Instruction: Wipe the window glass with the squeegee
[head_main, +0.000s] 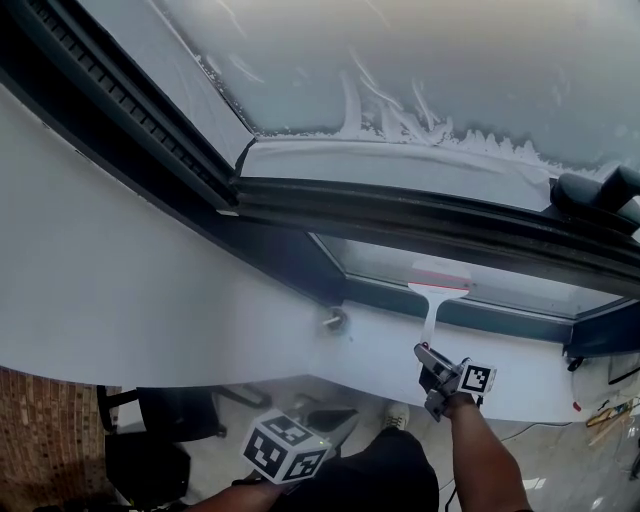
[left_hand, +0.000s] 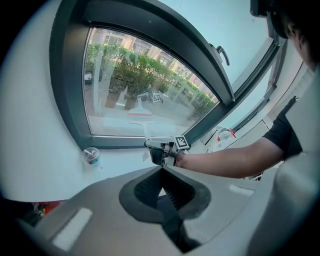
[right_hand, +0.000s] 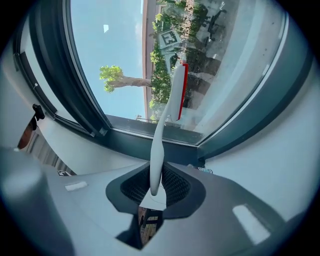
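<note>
Pinching the thin white handle of the squeegee (right_hand: 172, 95) close to its butt end, the right gripper (right_hand: 153, 186) has both jaws pressed onto the handle's sides. That low hold probably gives the arm the longest reach up from below the white sill (head_main: 380, 345).

The left gripper (left_hand: 162, 187) hangs low by the person's waist, well apart from the window. Its jaws are pressed together on nothing (a spare hand, as far as I can judge, for a one-handed job).

Farther out, the handle crosses the dark frame. The red-edged blade lies flat-on against the lower window glass (head_main: 520, 285), near its bottom edge. I cannot tell whether the rubber truly presses there, though the angle suits a wiping stroke.

A small cup (left_hand: 91, 155) stands on the sill off to one side, clear of the blade's path.

Beyond, the upper pane (head_main: 420, 50) carries white foamy streaks along its lower edge, so that glass looks unwiped.
</note>
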